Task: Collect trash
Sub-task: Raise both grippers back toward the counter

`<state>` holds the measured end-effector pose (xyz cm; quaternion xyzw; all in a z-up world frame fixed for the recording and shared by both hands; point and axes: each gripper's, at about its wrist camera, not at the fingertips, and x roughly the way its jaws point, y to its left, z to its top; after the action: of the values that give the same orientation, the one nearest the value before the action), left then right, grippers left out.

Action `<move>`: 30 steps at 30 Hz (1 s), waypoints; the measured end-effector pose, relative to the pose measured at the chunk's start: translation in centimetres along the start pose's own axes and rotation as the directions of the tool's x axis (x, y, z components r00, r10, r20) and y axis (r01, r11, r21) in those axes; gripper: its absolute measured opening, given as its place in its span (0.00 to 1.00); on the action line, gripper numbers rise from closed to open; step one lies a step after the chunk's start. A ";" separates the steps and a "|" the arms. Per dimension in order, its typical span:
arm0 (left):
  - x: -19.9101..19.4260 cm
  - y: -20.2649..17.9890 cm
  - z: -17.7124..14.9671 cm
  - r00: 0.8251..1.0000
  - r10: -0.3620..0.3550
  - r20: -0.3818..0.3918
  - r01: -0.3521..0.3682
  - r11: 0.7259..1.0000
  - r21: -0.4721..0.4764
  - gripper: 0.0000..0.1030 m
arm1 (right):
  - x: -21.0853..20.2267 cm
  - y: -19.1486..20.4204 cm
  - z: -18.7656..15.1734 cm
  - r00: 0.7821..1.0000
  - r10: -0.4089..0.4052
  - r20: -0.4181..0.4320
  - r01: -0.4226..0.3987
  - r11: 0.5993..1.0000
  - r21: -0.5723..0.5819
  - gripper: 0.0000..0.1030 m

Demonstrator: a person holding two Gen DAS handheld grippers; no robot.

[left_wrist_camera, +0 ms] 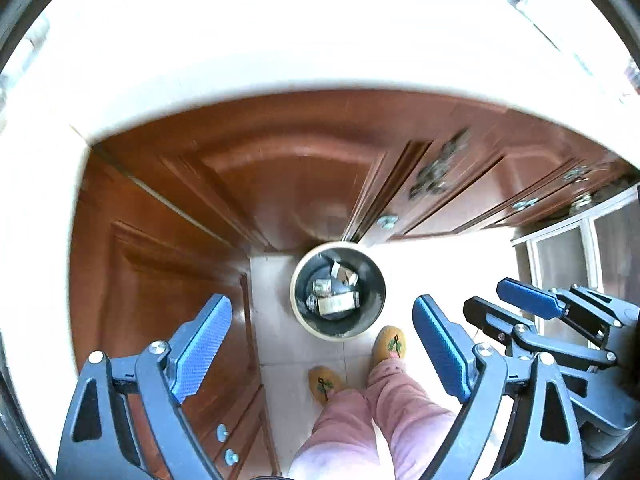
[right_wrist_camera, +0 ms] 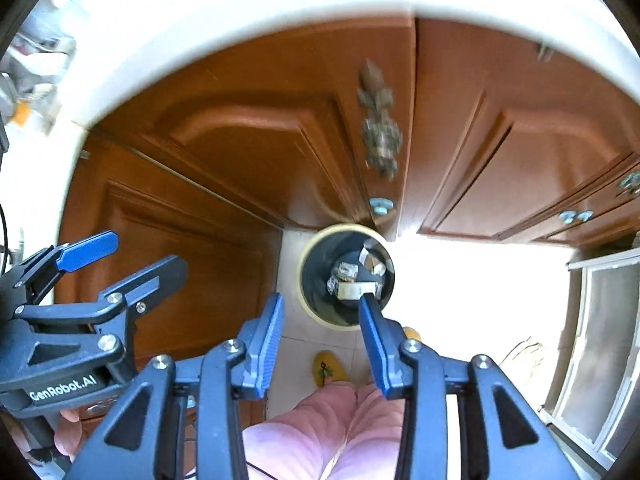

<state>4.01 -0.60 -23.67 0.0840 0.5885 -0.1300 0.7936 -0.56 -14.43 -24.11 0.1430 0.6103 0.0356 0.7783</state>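
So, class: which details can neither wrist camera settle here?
- Countertop: overexposed in the left view; contents unreadable.
- Trash in the bin: too small in the left view to identify.
- Bin interior: the right gripper finger covers part in the right view.
- Cabinet ornament: blurred in the right view.

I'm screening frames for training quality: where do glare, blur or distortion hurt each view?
Left wrist view: countertop blown out white, cabinet handle motion-blurred, trash bin sharp. Right wrist view: floor glares white, ornate handle smeared; fisheye curves both.
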 end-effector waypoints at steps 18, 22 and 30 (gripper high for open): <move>-19.8 1.4 2.6 0.934 0.012 0.356 -0.026 0.999 0.034 0.88 | -17.8 7.1 2.0 0.917 -0.021 0.399 0.064 0.994 -0.093 0.50; -22.1 2.3 3.5 0.909 0.016 0.417 -0.030 0.999 0.027 0.88 | -20.2 8.0 3.3 0.894 -0.032 0.446 0.087 0.991 -0.104 0.50; -23.3 3.1 6.6 0.876 0.044 0.480 -0.050 0.999 -0.001 0.88 | -22.3 8.0 6.8 0.870 -0.017 0.493 0.078 0.992 -0.104 0.51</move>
<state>4.60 3.00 0.52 0.0680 0.3706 -0.1311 0.9170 1.27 -13.10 0.43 0.0850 0.3927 0.0155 0.9156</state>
